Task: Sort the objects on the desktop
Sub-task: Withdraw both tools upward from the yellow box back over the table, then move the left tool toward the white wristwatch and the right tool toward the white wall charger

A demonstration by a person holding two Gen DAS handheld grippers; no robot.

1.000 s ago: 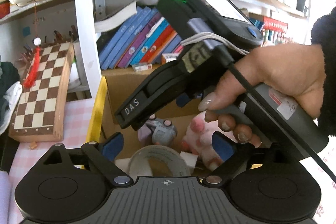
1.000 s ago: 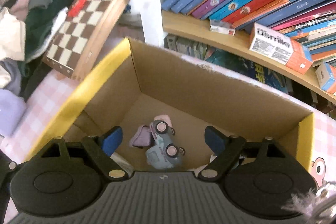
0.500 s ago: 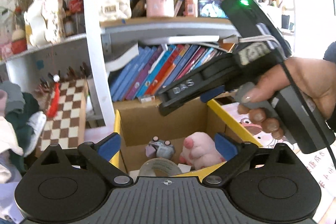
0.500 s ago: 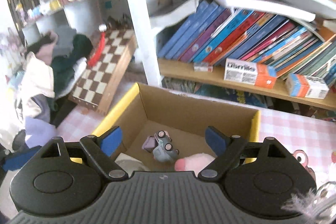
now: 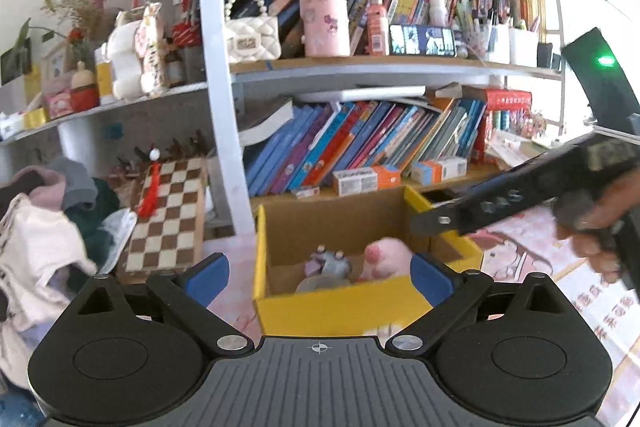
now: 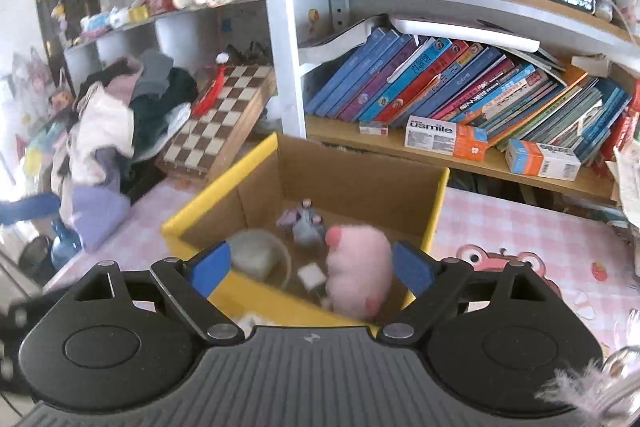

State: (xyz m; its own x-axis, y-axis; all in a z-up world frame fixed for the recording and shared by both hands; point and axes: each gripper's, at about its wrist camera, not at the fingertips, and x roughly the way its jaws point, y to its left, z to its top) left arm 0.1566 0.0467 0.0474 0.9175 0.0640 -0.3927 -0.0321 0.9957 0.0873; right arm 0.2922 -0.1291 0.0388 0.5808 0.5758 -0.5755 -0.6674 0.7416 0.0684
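Both grippers empty, above the box.
My left gripper (image 5: 318, 277) and right gripper (image 6: 310, 269) hang with jaws apart, nothing held. Near edge of the table (image 6: 520, 227): the box (image 6: 224, 191), holding tape roll (image 6: 260, 255), plush (image 6: 356, 267) and toy car (image 6: 306, 223). Judgement: clear the rim fully before reaching for the next item.

Home, likely child's room or study corner. Bookshelf (image 6: 460, 11) crammed with leaning picture books (image 6: 436, 83), plush toys (image 5: 136, 47), pink cup (image 5: 323, 15), white quilted purse (image 5: 251, 39). Chessboard (image 6: 218, 125) propped beside clothes heap (image 6: 120, 115). Bench under pink checked cloth (image 6: 520, 223) with cartoon print. Cardboard box (image 6: 360, 171), yellow-edged, holds pink plush (image 6: 358, 267), toy car (image 6: 306, 223).
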